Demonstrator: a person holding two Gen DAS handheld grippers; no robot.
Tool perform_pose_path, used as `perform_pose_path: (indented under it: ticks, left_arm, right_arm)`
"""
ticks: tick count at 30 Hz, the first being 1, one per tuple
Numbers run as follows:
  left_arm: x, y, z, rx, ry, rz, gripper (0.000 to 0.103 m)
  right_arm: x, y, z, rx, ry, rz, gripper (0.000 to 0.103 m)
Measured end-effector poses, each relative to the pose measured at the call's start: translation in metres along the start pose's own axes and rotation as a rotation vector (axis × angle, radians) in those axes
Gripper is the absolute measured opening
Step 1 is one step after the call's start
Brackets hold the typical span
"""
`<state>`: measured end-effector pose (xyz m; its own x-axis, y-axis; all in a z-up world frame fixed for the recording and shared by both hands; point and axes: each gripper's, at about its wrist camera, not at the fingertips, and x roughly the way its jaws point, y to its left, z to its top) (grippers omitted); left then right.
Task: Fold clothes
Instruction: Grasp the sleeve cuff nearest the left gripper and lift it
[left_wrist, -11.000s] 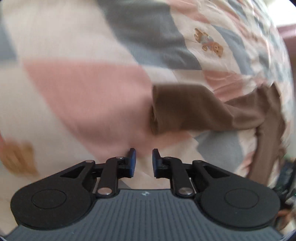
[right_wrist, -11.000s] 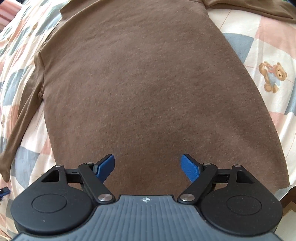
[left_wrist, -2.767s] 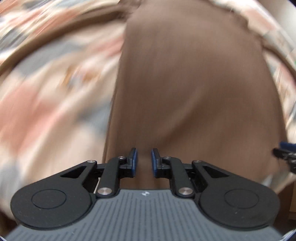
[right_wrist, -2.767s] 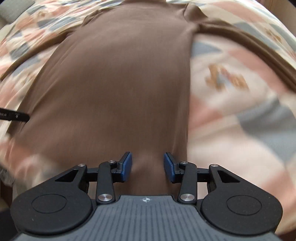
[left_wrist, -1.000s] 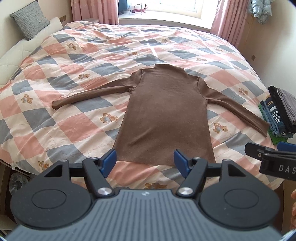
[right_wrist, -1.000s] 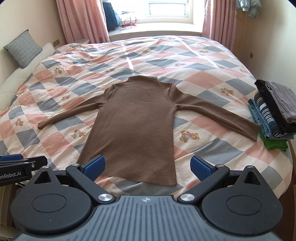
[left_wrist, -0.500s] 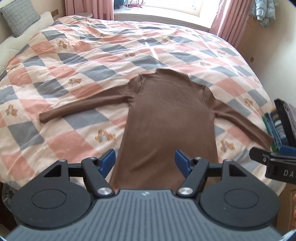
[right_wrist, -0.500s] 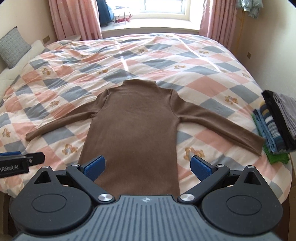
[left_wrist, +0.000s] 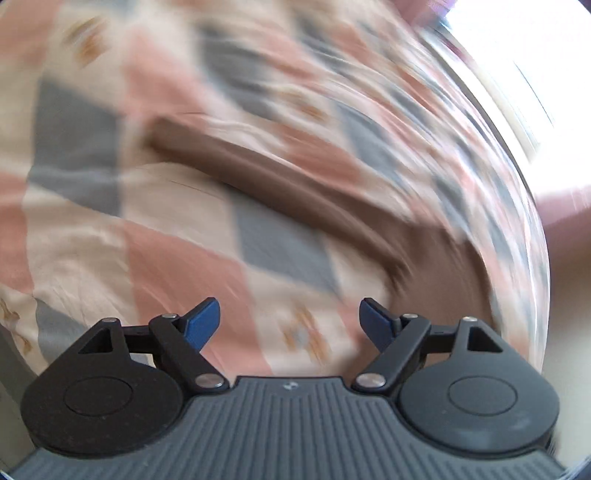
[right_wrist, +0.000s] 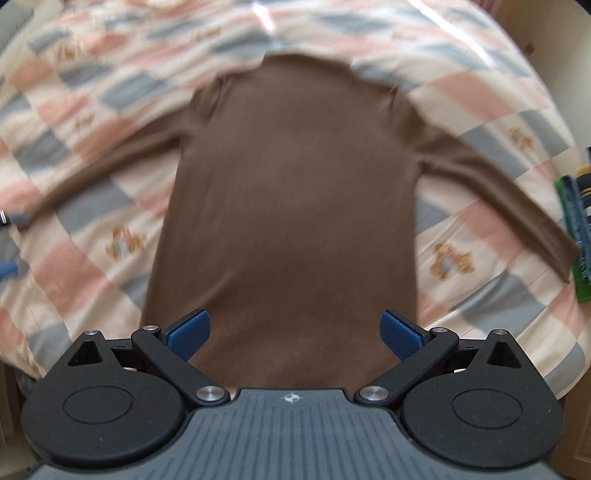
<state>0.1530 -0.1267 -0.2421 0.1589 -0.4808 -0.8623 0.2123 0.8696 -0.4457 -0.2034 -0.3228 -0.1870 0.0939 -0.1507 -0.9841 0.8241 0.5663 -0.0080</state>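
A brown long-sleeved top (right_wrist: 291, 206) lies flat on the checked quilt, collar far, both sleeves spread out. My right gripper (right_wrist: 293, 334) hovers open over its lower body, nothing between the blue pads. The left wrist view is blurred: the top's left sleeve (left_wrist: 280, 181) runs diagonally from its cuff at upper left to the body at right. My left gripper (left_wrist: 290, 321) is open and empty above the quilt, short of that sleeve. In the right wrist view the left gripper's tip (right_wrist: 11, 221) shows at the left edge by the sleeve's cuff.
The quilt (right_wrist: 74, 273) with pink, grey and cream diamonds and bear prints covers the bed. A stack of folded clothes (right_wrist: 576, 221) sits at the bed's right edge. The bed's near edge is just under both grippers.
Both grippers have dropped closer to the bed. The left one has swung left, from facing the top's body to facing its left sleeve. Both stay open.
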Motion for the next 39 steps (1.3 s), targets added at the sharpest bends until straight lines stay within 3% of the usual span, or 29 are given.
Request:
perform_pose_path:
  ticks: [3,7,8,10,15,17,18,21,23,25,26,27,30,32,36,39]
  left_arm:
    - [0.033,0.049,0.041,-0.235,-0.040,-0.016,0.078]
    - [0.071,0.098,0.068,-0.491,-0.043,-0.038,0.051]
    - [0.079,0.102,0.072,-0.511,-0.032,-0.034,0.042]
    - [0.090,0.104,0.080,-0.512,-0.020,-0.022,0.035]
    - [0.113,0.093,0.103,-0.444,-0.012,0.014,0.030]
    - [0.124,0.088,0.114,-0.429,0.007,0.023,0.007]
    - [0.127,0.082,0.120,-0.410,0.011,0.022,0.001]
    - [0.114,0.057,0.142,-0.328,-0.024,-0.020,0.001]
    - [0.094,0.047,0.154,-0.327,-0.069,-0.044,0.011]
    - [0.070,0.043,0.159,-0.316,-0.153,0.111,0.025]
    - [0.062,0.044,0.159,-0.297,-0.182,0.215,0.028]
    - [0.058,0.046,0.157,-0.279,-0.189,0.265,0.027]
    - [0.062,0.059,0.141,-0.274,-0.107,0.199,0.027]
    - [0.072,0.062,0.130,-0.321,-0.078,0.112,0.027]
    - [0.103,0.066,0.123,-0.499,-0.096,-0.013,0.027]
    - [0.128,0.062,0.133,-0.576,-0.115,-0.029,0.027]
  right_arm:
    - [0.027,0.017,0.006,-0.021,0.085,-0.018,0.101]
    - [0.044,0.039,0.010,-0.038,0.151,-0.022,0.101]
    - [0.046,0.042,0.012,-0.045,0.159,-0.022,0.101]
    - [0.049,0.045,0.021,-0.052,0.169,-0.027,0.101]
    - [0.058,0.048,0.042,-0.033,0.177,-0.050,0.101]
    - [0.062,0.049,0.050,-0.033,0.181,-0.050,0.101]
    - [0.064,0.050,0.054,-0.039,0.184,-0.048,0.101]
    - [0.069,0.055,0.064,-0.065,0.192,-0.044,0.101]
    - [0.073,0.057,0.070,-0.075,0.198,-0.037,0.101]
    - [0.077,0.062,0.076,-0.085,0.206,-0.027,0.101]
    - [0.078,0.064,0.079,-0.091,0.210,-0.022,0.101]
    - [0.080,0.066,0.082,-0.100,0.211,-0.016,0.101]
    - [0.084,0.073,0.087,-0.135,0.214,-0.004,0.101]
    - [0.088,0.076,0.089,-0.148,0.222,-0.003,0.101]
    - [0.090,0.076,0.092,-0.160,0.226,-0.005,0.101]
    - [0.092,0.069,0.092,-0.148,0.230,-0.016,0.101]
